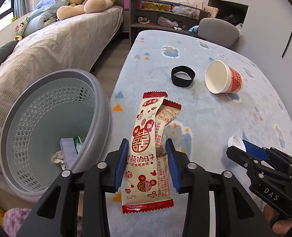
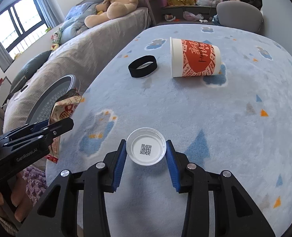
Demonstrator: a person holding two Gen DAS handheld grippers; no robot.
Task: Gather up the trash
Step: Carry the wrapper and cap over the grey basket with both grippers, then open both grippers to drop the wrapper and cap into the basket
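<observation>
Left tongs [image 1: 147,148] pinch wrapper [image 1: 146,150]; right tongs [image 2: 146,148] seemingly clamp lid [image 2: 146,149], contact unclear.

Glossy foil wrapper [image 1: 146,154], perforated matt plastic basket [image 1: 47,122], fuzzy cloth tablecover [image 2: 205,108].

Cream-red wrapper [image 1: 148,154] upright, clamped; white lid [image 2: 146,149] gripped; cup [image 2: 194,58] toppled; bin [image 1: 53,130] apparently part-filled.
</observation>
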